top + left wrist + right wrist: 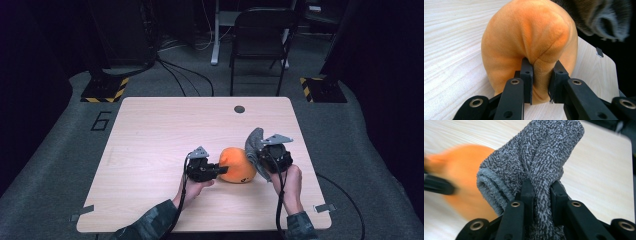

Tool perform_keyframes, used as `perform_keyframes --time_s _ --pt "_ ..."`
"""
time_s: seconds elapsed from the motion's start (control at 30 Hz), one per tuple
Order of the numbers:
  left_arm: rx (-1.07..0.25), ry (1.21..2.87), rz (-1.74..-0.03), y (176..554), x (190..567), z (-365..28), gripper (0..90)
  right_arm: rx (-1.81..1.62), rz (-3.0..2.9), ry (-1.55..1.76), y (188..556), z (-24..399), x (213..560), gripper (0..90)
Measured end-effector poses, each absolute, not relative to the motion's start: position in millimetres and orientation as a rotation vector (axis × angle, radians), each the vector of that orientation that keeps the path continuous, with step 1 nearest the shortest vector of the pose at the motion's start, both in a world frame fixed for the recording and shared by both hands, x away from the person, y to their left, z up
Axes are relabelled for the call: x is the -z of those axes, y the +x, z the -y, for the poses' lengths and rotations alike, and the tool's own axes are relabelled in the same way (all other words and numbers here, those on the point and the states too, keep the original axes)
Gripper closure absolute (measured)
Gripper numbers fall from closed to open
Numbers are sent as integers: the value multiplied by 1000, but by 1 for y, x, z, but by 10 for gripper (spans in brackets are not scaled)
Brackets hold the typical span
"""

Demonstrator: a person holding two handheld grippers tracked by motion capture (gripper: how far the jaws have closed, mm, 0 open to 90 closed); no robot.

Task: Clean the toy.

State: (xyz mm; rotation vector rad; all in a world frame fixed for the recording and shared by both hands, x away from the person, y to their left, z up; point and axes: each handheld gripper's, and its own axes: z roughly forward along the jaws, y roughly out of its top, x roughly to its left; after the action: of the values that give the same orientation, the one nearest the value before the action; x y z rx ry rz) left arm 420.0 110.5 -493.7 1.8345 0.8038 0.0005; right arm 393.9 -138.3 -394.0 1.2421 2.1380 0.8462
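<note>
An orange plush ball [237, 165] rests on the light wooden table [165, 130], a little right of the middle near the front. My left gripper [220, 169] comes at it from the left and is shut on a pinched fold of the orange plush [541, 50]. A grey terry cloth [254, 144] stands up just right of the ball, and my right gripper [261, 156] is shut on it. In the right gripper view the grey cloth [544, 157] rises between the jaws, bunched and folded, with the orange plush ball [466, 177] blurred behind it at the left.
A round dark grommet hole [239, 109] sits near the table's far edge. A black chair [260, 45] stands beyond the table on the grey floor. Two yellow-and-black striped bases [105, 90] flank the far corners. The table's left half is bare wood.
</note>
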Motion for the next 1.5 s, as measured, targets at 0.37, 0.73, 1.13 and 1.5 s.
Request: perform_keyframes --time_s 0.37,0.73,1.13,1.5 --pt "-9 1841 -806 422 496 -110 746 -780 -2226 1188 397 107 418 768" --pt "-30 1848 -769 423 496 -112 509 -773 -2230 1188 400 108 426 776" --pt "-207 1913 -688 417 499 -105 533 -789 -2223 1210 401 110 428 776" --pt "-246 1901 -689 414 497 -104 753 -886 -2189 1002 383 79 404 771"
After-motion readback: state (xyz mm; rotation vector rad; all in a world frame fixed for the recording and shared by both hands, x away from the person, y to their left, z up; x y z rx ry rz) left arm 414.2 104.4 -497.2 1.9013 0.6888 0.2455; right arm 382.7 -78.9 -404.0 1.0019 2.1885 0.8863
